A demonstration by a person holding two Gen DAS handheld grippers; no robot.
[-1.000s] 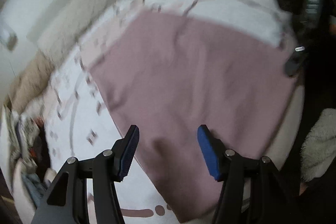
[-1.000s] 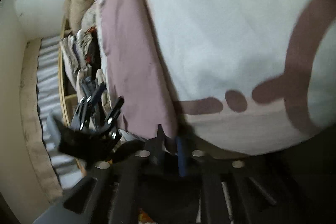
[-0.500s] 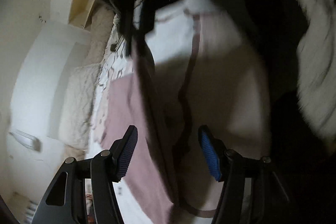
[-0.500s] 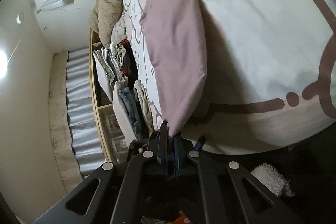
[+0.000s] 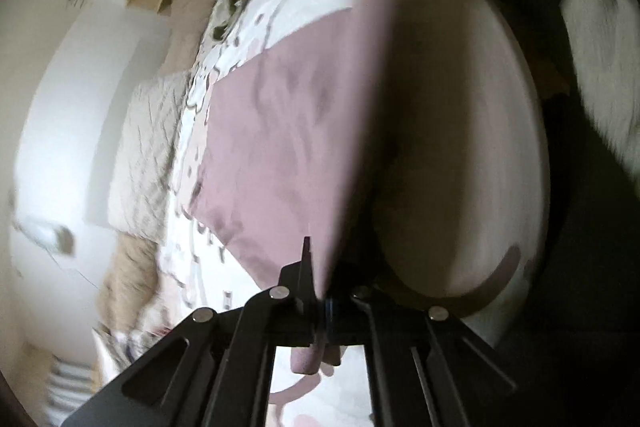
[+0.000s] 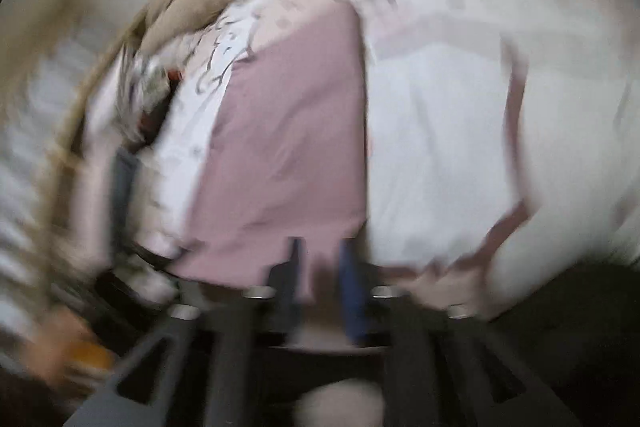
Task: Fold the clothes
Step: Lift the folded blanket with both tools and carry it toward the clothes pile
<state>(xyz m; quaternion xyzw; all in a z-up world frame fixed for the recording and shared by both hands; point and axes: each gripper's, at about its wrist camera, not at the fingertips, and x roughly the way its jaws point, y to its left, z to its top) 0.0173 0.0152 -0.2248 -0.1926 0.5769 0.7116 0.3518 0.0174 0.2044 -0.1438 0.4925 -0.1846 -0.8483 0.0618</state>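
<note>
Clamping a corner of the dusty-pink, flat-woven cloth garment, the black left gripper with blue pads has just closed its jaws; they stand narrow, with the fabric's edge pinched between them and a small rounded tuck of pink poking out below the pads. From that pinch the garment rises as a raised fold toward the top of the left view, where a dark-and-blue piece of the other tool shows at the frame edge, while the rest of the cloth spreads flat to the left over the white bed cover with pink line patterns. The black right gripper has just parted its jaws; they stand moderately wide, and the pink fabric lies between and just ahead of the fingers without the pads pressing on it, though this view is heavily blurred. There the garment looks like a smooth, plain, roughly rectangular panel with straight edges and a few soft creases, resting on the bed cover. Beyond the bed, at the left of both views, lie a beige quilted blanket, a pale wall and, in the right view, a blurred stack of folded clothes in a wooden shelf.
</note>
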